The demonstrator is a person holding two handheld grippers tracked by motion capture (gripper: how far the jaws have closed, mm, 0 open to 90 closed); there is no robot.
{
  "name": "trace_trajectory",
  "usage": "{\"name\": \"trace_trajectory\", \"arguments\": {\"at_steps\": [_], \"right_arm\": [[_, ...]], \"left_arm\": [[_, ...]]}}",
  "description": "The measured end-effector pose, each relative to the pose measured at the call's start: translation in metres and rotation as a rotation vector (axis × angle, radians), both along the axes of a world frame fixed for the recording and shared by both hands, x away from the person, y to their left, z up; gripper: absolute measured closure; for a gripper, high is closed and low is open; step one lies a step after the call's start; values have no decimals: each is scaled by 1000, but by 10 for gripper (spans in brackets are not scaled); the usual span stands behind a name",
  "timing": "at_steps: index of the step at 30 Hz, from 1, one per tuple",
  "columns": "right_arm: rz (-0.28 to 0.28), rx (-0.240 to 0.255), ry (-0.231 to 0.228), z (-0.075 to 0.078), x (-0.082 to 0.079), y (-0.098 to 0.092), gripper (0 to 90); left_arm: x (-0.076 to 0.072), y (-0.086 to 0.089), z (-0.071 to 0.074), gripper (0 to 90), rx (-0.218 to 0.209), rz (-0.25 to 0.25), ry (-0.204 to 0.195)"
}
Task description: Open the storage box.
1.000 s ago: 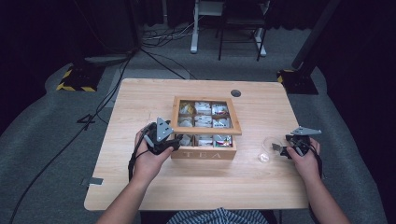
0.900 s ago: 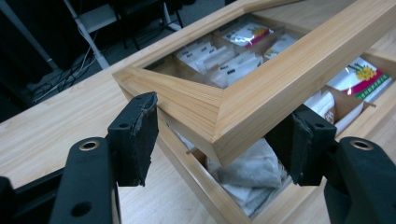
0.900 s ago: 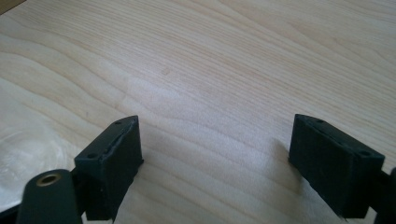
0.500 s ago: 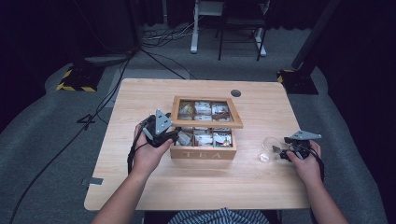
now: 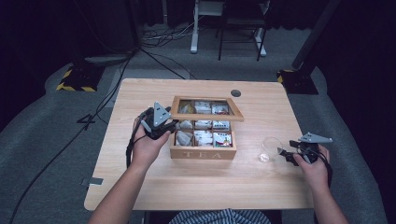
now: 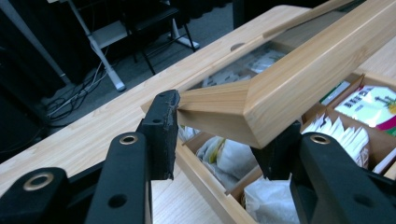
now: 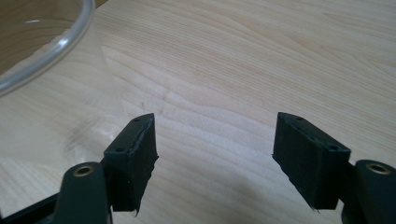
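Observation:
A wooden tea box (image 5: pixel 203 152) marked TEA stands mid-table with tea bags (image 5: pixel 204 136) in its compartments. Its glass-paned lid (image 5: pixel 210 116) is tilted up at the front. My left gripper (image 5: pixel 172 125) is shut on the lid's front left corner, its jaws having just closed there. In the left gripper view the jaws (image 6: pixel 219 126) pinch the lid frame (image 6: pixel 299 79) above the tea bags (image 6: pixel 369 105). My right gripper (image 5: pixel 286 154) stands open just right of a clear glass cup (image 5: pixel 270 148). Its jaws (image 7: pixel 215 144) have just been closing a little over bare wood, with the cup's rim (image 7: pixel 42 46) at upper left.
A round cable hole (image 5: pixel 236 93) sits in the table behind the box. The table's right edge (image 5: pixel 303 154) runs close by my right hand. Beyond the far edge stand a desk frame (image 5: pixel 194 28), a chair and floor cables.
The lid has gone from lying flat on the box to tilted up at the front, lifted by my left gripper. My right gripper has drawn slightly right, away from the cup.

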State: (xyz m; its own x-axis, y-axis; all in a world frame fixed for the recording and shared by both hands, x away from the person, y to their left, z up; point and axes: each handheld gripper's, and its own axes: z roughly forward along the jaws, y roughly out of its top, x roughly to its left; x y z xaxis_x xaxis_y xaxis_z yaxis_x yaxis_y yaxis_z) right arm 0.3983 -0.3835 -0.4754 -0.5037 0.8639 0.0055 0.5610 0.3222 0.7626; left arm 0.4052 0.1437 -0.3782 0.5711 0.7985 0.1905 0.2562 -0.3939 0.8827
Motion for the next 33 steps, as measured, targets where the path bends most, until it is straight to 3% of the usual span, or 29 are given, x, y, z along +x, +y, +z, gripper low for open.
{"name": "trace_trajectory", "arguments": {"at_steps": [16, 27, 33], "right_arm": [[-47, 55, -5, 30, -21, -14, 339], [-39, 93, -31, 72, -32, -12, 357], [-8, 114, -36, 93, -28, -2, 357]], "left_arm": [[4, 1, 5, 558, -22, 3, 0], [9, 1, 12, 556, -29, 0, 27], [13, 1, 16, 556, -33, 4, 41]]}}
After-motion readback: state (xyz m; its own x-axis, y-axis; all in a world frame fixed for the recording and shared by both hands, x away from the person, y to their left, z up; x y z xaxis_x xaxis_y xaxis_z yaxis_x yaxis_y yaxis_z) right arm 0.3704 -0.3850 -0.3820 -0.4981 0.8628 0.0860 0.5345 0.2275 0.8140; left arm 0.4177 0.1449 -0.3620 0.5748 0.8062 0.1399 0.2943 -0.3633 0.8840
